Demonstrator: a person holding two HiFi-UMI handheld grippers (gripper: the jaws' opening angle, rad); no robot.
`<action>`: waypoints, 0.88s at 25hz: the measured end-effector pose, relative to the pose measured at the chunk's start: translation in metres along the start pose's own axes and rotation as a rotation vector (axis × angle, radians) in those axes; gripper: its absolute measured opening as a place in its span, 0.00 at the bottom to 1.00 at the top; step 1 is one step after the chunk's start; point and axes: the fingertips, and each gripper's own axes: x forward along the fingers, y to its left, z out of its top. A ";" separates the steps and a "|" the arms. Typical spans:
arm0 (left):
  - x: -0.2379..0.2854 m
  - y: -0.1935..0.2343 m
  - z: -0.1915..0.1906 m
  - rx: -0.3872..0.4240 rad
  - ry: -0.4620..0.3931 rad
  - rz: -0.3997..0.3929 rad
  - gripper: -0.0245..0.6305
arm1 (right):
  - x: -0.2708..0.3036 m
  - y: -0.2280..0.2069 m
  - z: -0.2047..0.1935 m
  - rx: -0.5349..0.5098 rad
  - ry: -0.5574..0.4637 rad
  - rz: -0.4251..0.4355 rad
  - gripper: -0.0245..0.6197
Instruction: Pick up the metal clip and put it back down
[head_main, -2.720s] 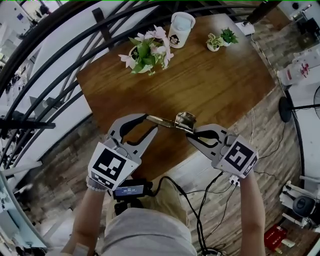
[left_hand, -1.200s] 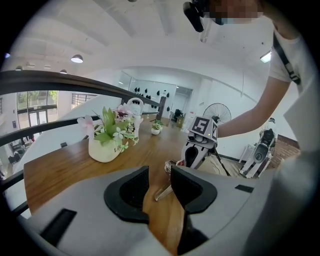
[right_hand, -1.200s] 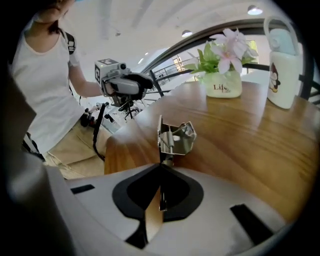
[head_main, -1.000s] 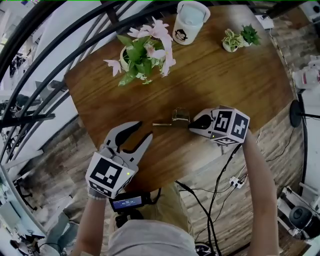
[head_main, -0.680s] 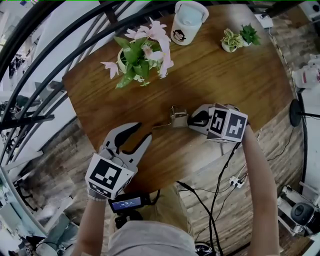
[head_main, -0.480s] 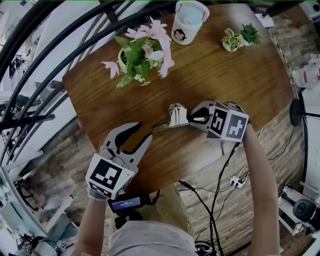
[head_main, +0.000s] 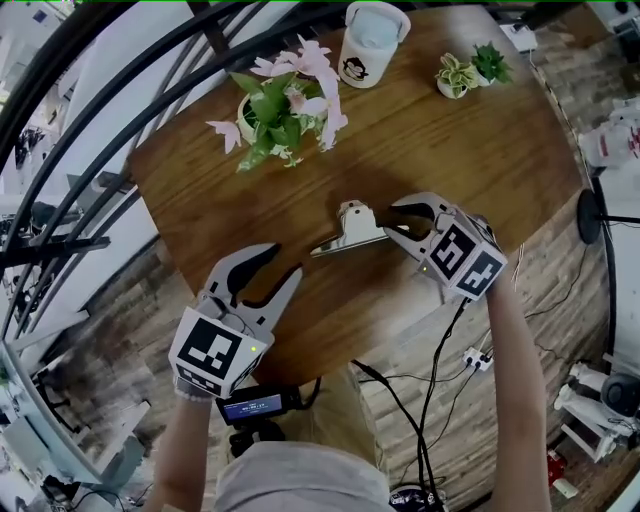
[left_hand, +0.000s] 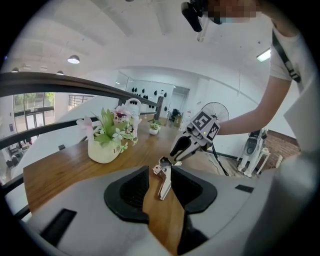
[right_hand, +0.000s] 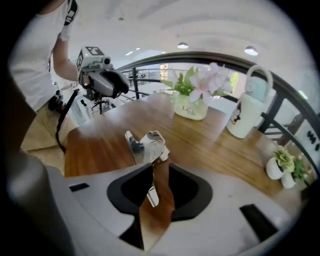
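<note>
Metal clip (head_main: 348, 228) lies back on the desk (head_main: 480, 150) as the right tool (head_main: 389, 220), jaws just opening, frees its handle; the left tool (head_main: 290, 258) stays spread.

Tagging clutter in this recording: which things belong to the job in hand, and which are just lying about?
In the job: metal clip on the wooden table; right gripper, jaws just been opening, the clip's handle loose between them; left gripper, open and empty.
Lying about: pot of pink flowers; white mug; two small potted plants.
</note>
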 end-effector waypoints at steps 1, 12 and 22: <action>-0.002 -0.001 0.001 0.010 -0.003 -0.007 0.26 | -0.006 -0.003 0.004 0.029 -0.034 -0.066 0.16; -0.041 -0.012 0.014 0.096 -0.070 -0.027 0.19 | -0.061 0.055 0.055 0.363 -0.355 -0.440 0.04; -0.110 -0.042 0.036 0.160 -0.160 -0.058 0.08 | -0.105 0.137 0.097 0.504 -0.512 -0.548 0.04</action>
